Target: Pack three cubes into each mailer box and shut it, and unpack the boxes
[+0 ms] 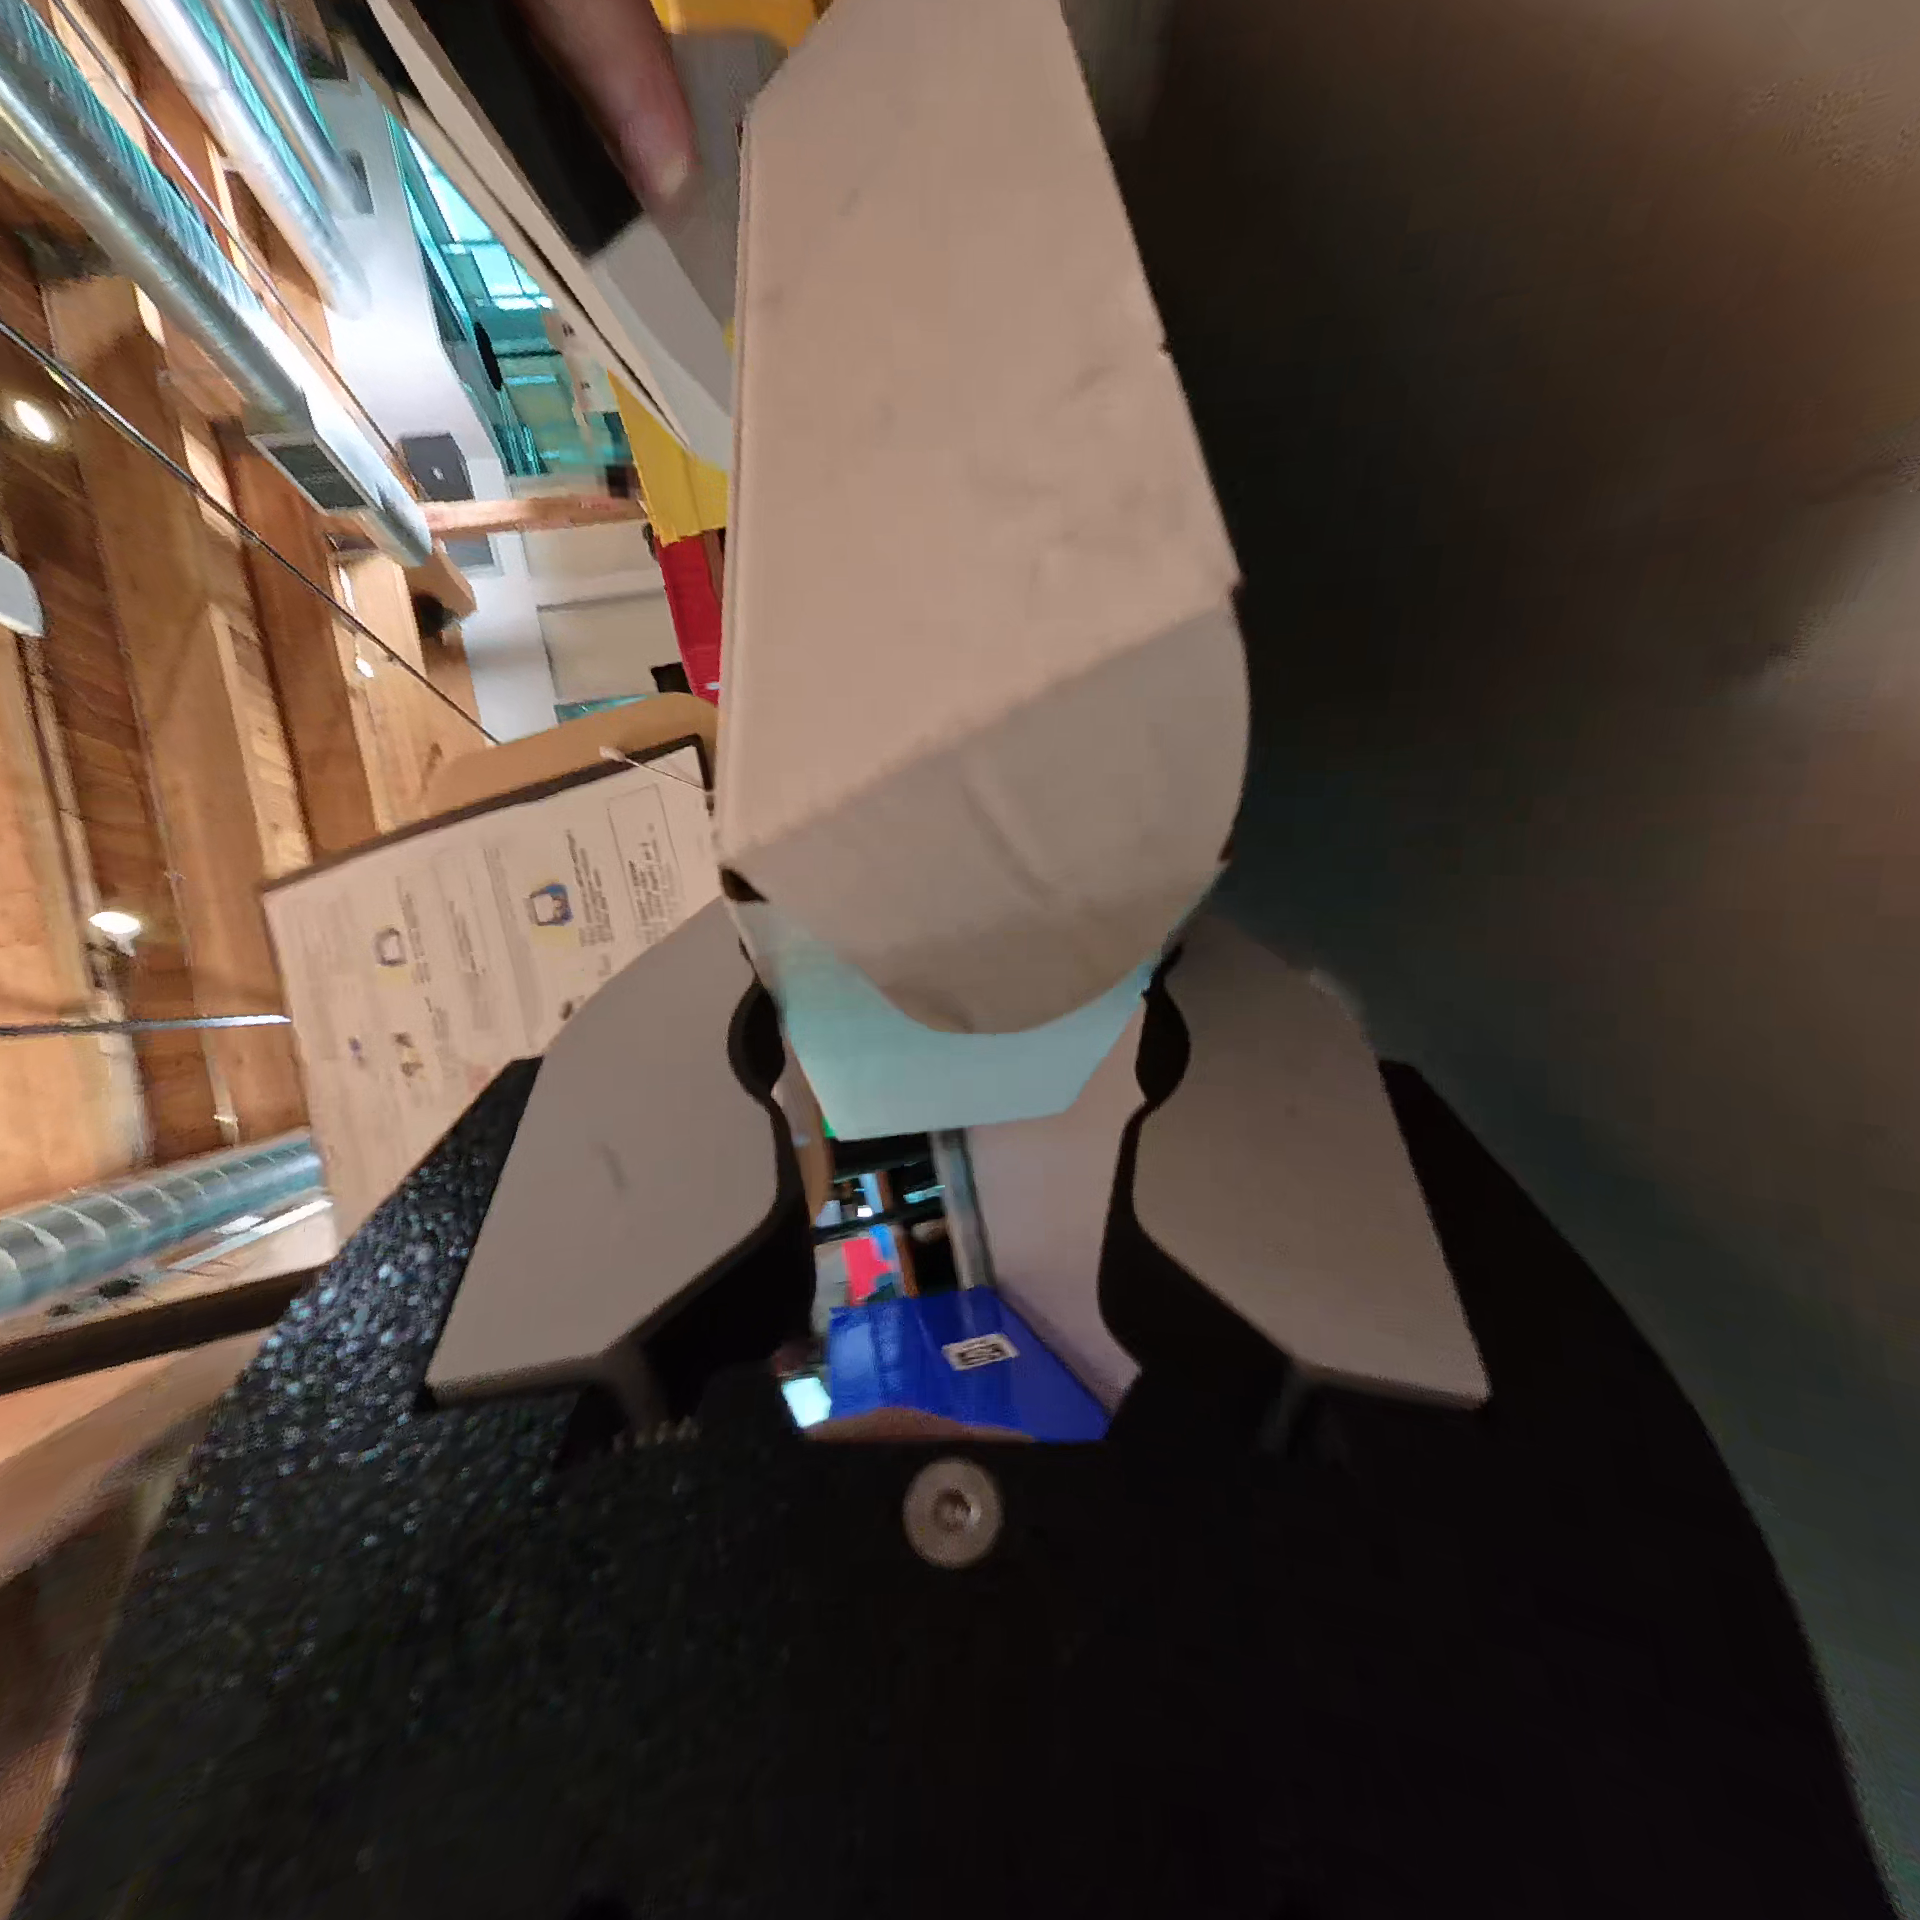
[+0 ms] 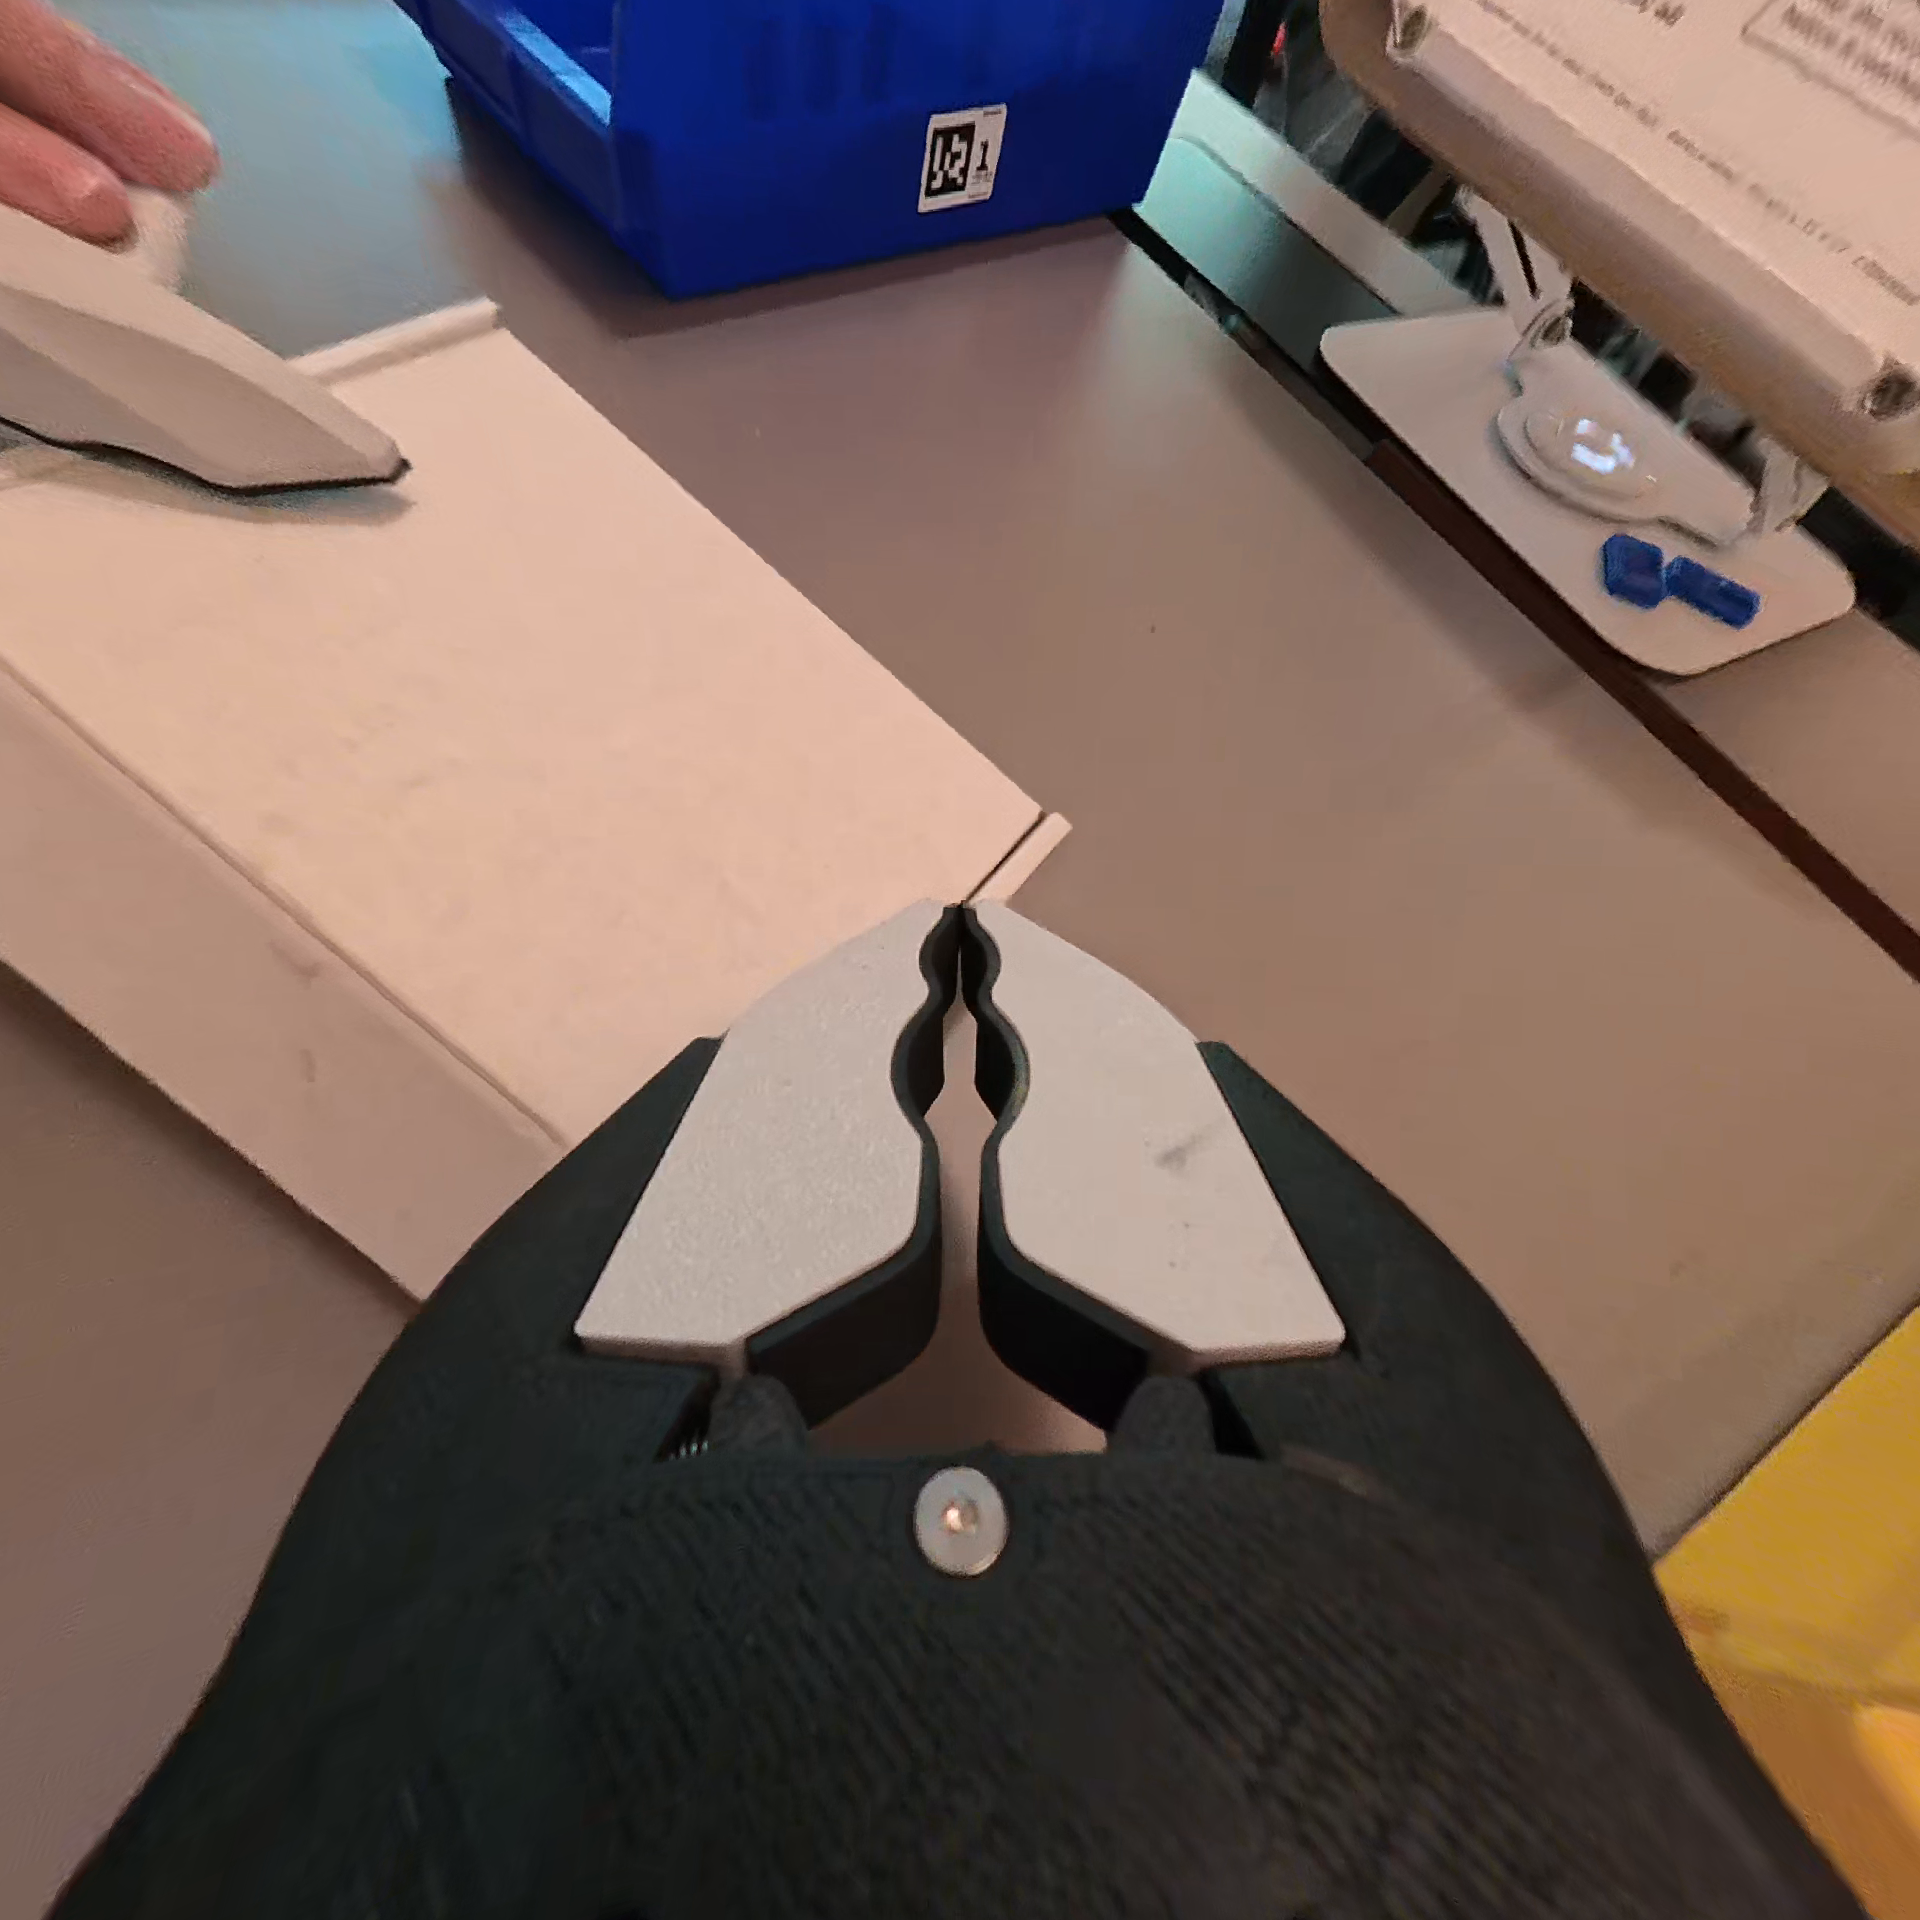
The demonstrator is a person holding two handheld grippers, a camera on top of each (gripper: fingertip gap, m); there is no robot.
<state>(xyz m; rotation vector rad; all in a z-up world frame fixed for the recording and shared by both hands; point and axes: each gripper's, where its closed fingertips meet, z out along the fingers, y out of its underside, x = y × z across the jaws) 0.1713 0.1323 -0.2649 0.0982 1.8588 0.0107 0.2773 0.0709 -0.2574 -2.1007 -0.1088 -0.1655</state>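
Left gripper (image 1: pixel 951 1023) jaws clamped on mailer box (image 1: pixel 966 520) flap; flap could tear if yanked. Right gripper (image 2: pixel 961 914) jaws pressed together, nothing held.

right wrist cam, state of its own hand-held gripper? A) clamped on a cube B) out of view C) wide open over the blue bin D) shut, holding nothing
D: the right hand-held gripper has its fingertips meeting with nothing between them, beside the mailer box corner.

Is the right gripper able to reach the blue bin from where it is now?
Probably yes: bare table lies between the shut right gripper and the blue bin; the mailer box sits off to the side.
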